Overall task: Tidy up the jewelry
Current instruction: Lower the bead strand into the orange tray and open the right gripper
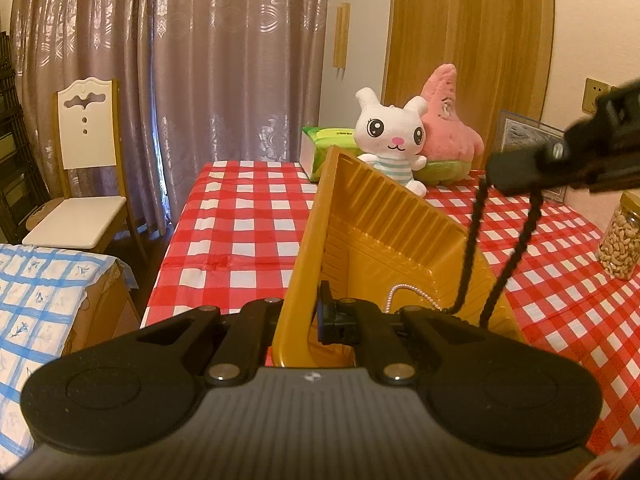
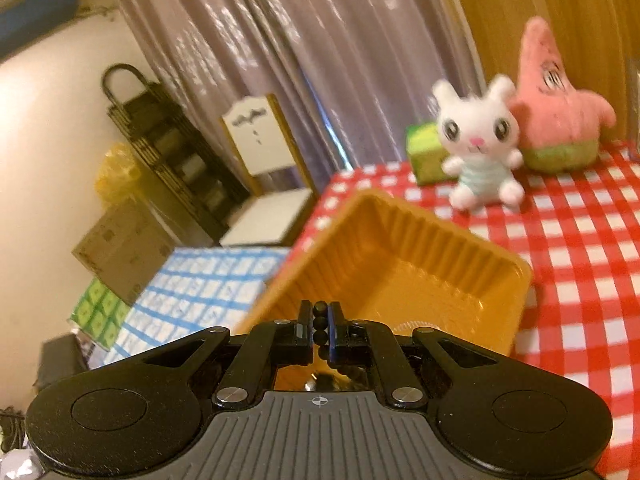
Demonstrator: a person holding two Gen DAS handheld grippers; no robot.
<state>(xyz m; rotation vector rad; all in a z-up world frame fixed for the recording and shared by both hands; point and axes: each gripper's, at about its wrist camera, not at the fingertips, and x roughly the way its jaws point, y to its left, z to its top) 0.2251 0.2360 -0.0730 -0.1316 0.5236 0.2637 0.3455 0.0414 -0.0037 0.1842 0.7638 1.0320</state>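
My left gripper (image 1: 310,312) is shut on the near rim of a golden plastic tray (image 1: 372,216) and holds it tilted up over the red checked table. A white pearl chain (image 1: 404,290) lies inside the tray. My right gripper (image 2: 319,322) is shut on a black bead necklace (image 2: 320,323) and holds it above the tray (image 2: 404,264). In the left wrist view the right gripper (image 1: 508,176) comes in from the upper right, and the black necklace (image 1: 474,240) hangs from it in a loop down into the tray.
A white bunny plush (image 1: 394,136), a pink star plush (image 1: 448,120) and a green tissue box (image 1: 324,144) stand at the table's far side. A jar of nuts (image 1: 622,240) stands at the right. A chair (image 1: 84,160) stands left of the table.
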